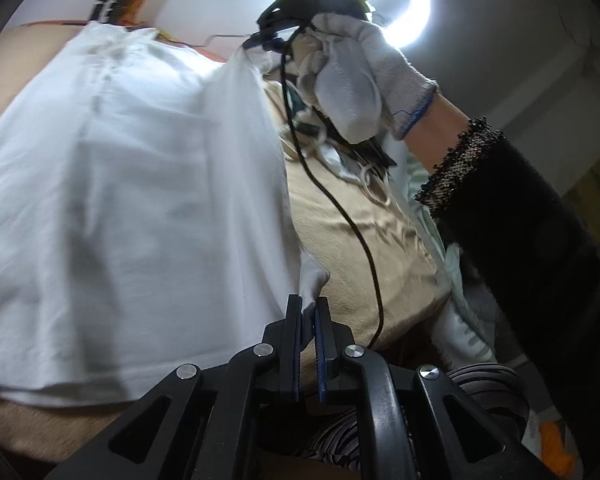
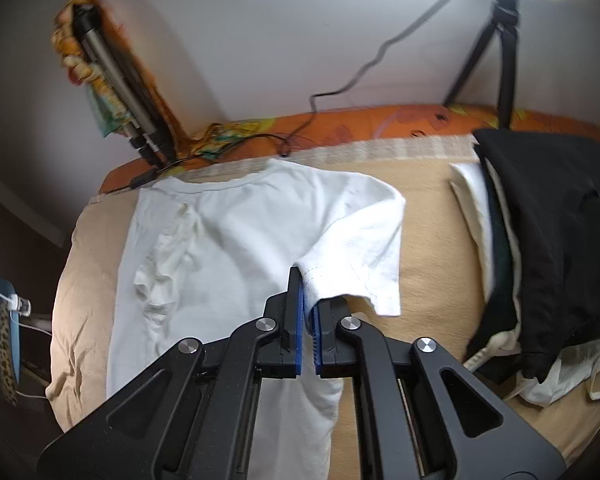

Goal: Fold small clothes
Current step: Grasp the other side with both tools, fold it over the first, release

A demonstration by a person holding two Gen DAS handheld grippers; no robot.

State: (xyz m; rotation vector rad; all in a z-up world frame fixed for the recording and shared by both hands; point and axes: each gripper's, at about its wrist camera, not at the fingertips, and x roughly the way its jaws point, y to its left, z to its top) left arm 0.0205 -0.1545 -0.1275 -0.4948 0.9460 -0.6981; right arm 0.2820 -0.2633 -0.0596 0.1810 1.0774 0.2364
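Note:
A small white T-shirt (image 2: 228, 240) lies on a beige bed cover (image 2: 428, 248), collar toward the far wall. My right gripper (image 2: 309, 304) is shut on the shirt's right side near the sleeve and lifts that fabric off the bed. In the left wrist view the shirt (image 1: 132, 208) hangs as a raised sheet on the left. My left gripper (image 1: 308, 308) is shut on a corner of its edge. The right gripper (image 1: 276, 36), in a white-gloved hand (image 1: 360, 72), holds the same edge higher up.
A pile of black and white clothes (image 2: 540, 248) lies at the right of the bed. Tripod legs (image 2: 500, 52) stand at the far right and another tripod (image 2: 120, 92) at the far left. A black cable (image 2: 380, 56) runs along the wall. A bright ring light (image 1: 404, 0) is overhead.

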